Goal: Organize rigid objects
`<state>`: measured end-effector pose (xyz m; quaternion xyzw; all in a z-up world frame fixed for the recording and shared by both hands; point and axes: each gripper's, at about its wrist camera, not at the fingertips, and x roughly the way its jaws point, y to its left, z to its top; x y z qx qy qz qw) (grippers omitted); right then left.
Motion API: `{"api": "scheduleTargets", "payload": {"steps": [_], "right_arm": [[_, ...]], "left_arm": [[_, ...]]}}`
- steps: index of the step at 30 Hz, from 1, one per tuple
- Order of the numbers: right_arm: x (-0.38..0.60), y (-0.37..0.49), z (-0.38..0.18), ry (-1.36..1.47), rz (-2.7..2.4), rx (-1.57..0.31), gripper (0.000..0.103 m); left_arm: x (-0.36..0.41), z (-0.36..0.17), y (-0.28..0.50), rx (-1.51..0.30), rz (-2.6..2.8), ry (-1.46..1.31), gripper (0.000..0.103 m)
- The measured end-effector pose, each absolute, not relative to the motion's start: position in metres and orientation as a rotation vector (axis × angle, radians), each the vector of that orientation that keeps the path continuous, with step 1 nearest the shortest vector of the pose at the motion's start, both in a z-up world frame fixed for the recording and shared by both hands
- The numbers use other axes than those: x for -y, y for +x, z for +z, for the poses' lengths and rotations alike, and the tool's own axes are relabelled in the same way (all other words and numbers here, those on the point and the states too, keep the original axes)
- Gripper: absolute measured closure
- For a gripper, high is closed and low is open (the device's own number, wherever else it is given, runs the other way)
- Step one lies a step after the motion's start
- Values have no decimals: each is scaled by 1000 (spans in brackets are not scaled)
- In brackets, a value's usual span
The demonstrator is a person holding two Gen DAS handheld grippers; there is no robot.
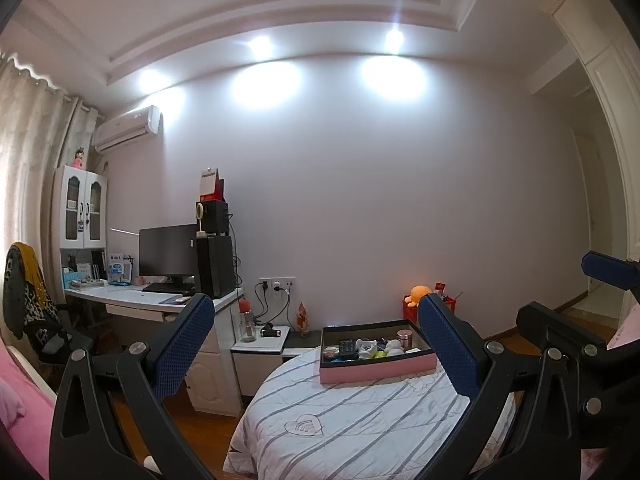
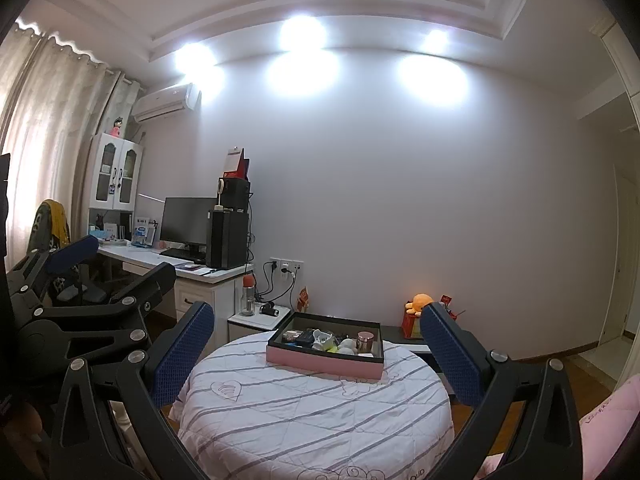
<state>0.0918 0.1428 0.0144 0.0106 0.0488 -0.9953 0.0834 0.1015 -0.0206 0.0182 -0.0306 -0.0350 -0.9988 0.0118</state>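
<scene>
1. Claws first: the left gripper point(image 1: 316, 344) stands with its blue pads spread wide and nothing between them; the right gripper point(image 2: 318, 354) is spread just as wide and likewise holds nothing. Both hang in the air, well back from the work and pointed toward it.

2. Ahead of both lies the pink tray point(image 1: 376, 372) with its dark lining, resting on the far part of a striped quilt point(image 2: 312, 412) that covers a rounded surface.

3. Inside the tray sits a loose huddle of small hard things: a copper-topped jar point(image 2: 365, 341) upright toward the right, a white cup-like piece point(image 2: 322, 338) near the middle, a dark flat remote-like block point(image 1: 347, 348) to the left, and something yellow-green point(image 1: 379, 354) low between them. Several touch or overlap; finer detail is too small to tell.

4. Whether the pieces are gathered in after sorting or waiting to be arranged, this one scene fits both, so I would not guess which.

5. For any grasp in that huddle, my judgement is: come down from above on a piece with free sides, close across its narrow width, and lift straight so neighbours are not dragged.

6. Risk: the quilt is soft, so pressing on the tray rim could tip it; the upright jar looks easiest to knock over.
</scene>
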Motion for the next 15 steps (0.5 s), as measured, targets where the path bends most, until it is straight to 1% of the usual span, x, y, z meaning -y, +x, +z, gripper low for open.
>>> {"api": "scheduleTargets", "payload": {"steps": [15], "right_arm": [[-132, 86, 15, 37, -2944, -168, 0]], "left_arm": [[30, 17, 96, 100, -3091, -78, 0]]}}
